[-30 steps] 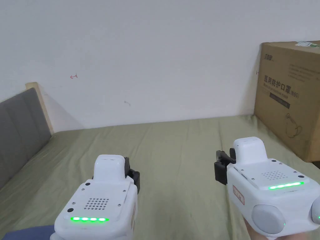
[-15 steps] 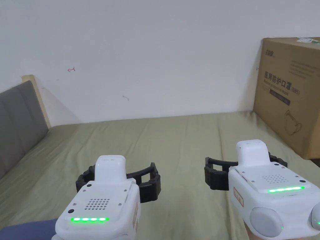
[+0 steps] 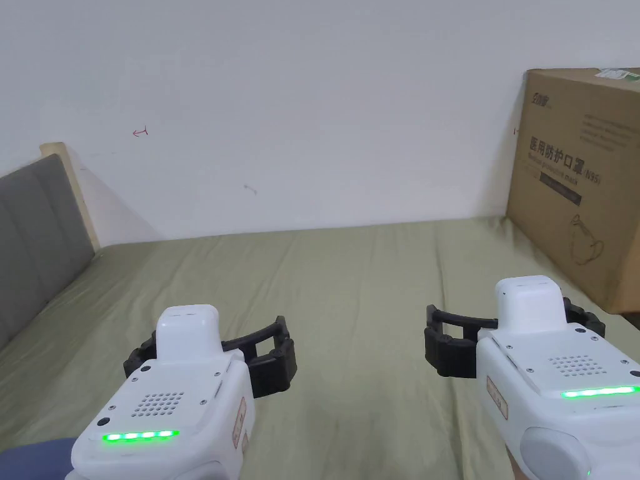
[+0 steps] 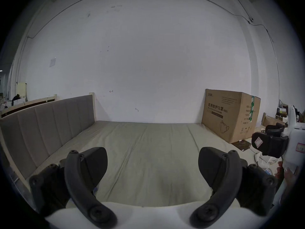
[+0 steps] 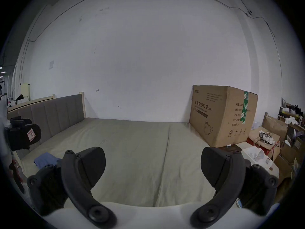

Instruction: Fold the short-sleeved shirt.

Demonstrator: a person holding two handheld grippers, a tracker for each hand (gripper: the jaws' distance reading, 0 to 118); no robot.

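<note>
A blue garment [image 5: 45, 160], apparently the short-sleeved shirt, lies crumpled near the front left edge of the bed; a corner of blue cloth [image 3: 31, 459] shows at the bottom left of the head view. My left gripper [image 3: 209, 353] hovers over the sheet, jaws spread wide and empty [image 4: 152, 158]. My right gripper [image 3: 515, 334] hangs level with it to the right, also open with nothing between its jaws [image 5: 152, 158]. Neither touches the shirt.
The bed carries an olive-green sheet [image 3: 350, 294]. A grey padded headboard [image 3: 31, 244] runs along its left side. A large cardboard box [image 3: 581, 181] stands on the bed's far right corner against the white wall. Boxes and clutter [image 5: 272, 141] sit beyond the right edge.
Both grippers were shut a second ago and have opened wide. The left one has since drifted a little left and lower in the picture; the head camera has also shifted slightly.
</note>
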